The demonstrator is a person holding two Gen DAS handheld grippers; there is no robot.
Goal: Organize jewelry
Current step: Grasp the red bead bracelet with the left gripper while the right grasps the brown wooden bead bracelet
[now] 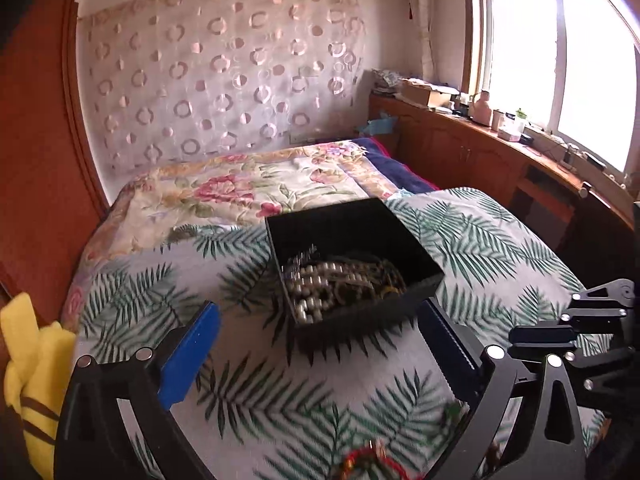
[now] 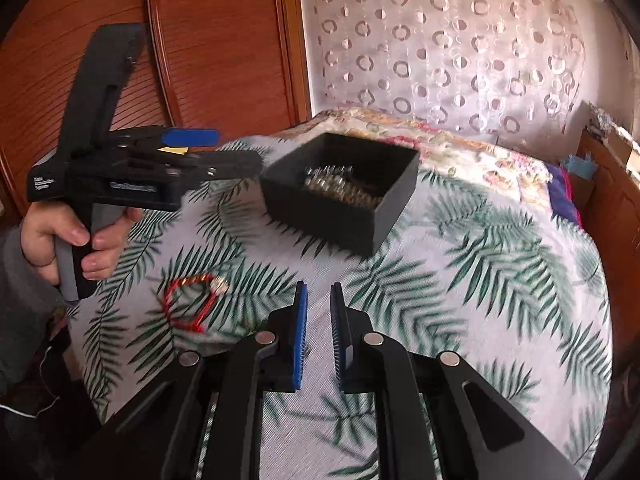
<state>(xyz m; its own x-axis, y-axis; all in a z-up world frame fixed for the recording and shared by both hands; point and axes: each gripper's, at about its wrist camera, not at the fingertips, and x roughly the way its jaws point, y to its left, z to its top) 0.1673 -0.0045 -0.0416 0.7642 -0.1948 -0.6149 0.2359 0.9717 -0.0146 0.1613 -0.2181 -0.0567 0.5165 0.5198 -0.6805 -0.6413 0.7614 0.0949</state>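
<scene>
A black open box (image 1: 360, 240) holding bead bracelets and chains (image 1: 340, 284) sits on the leaf-print cover; it also shows in the right wrist view (image 2: 340, 188). A red cord bracelet (image 2: 190, 304) lies flat on the cover, left of my right gripper, and shows at the bottom of the left wrist view (image 1: 368, 464). My left gripper (image 1: 320, 344) is wide open and empty, just in front of the box. My right gripper (image 2: 319, 320) has its jaws a small gap apart with nothing between them, short of the box.
The leaf-print cover (image 2: 500, 280) lies over a bed with a floral quilt (image 1: 248, 188) behind. A yellow cloth (image 1: 28, 360) lies at the left edge. A wooden cabinet ledge (image 1: 500, 136) with small items runs under the window on the right.
</scene>
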